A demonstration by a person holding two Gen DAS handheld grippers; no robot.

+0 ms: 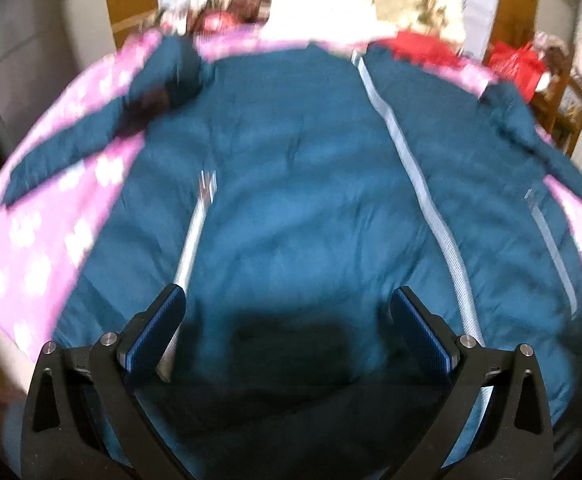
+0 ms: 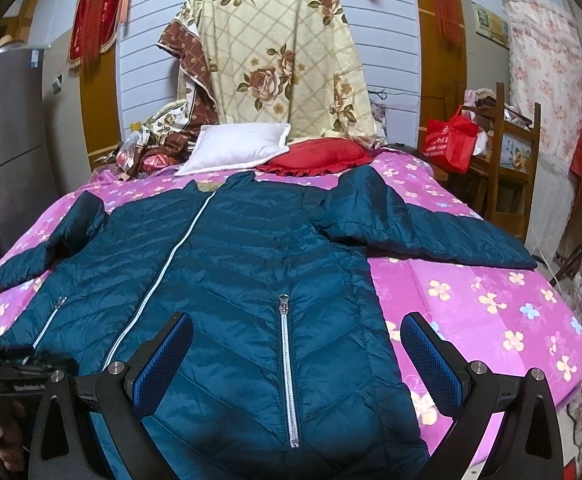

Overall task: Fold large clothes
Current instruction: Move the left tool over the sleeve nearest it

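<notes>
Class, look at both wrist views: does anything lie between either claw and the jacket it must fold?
Nothing visible does. The jacket lies flat on the pink sheet, and both the left claw and right claw hang open directly over its hem.

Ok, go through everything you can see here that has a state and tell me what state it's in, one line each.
Jacket: spread flat on the bed, front up, not yet folded.
Main zip: closed.
Pocket zip: closed.
Sleeves: both stretched out to the sides.
Left gripper: fingers open, holding nothing, above the hem.
Right gripper: fingers open, holding nothing.
White pillow: propped at the head of the bed.
</notes>
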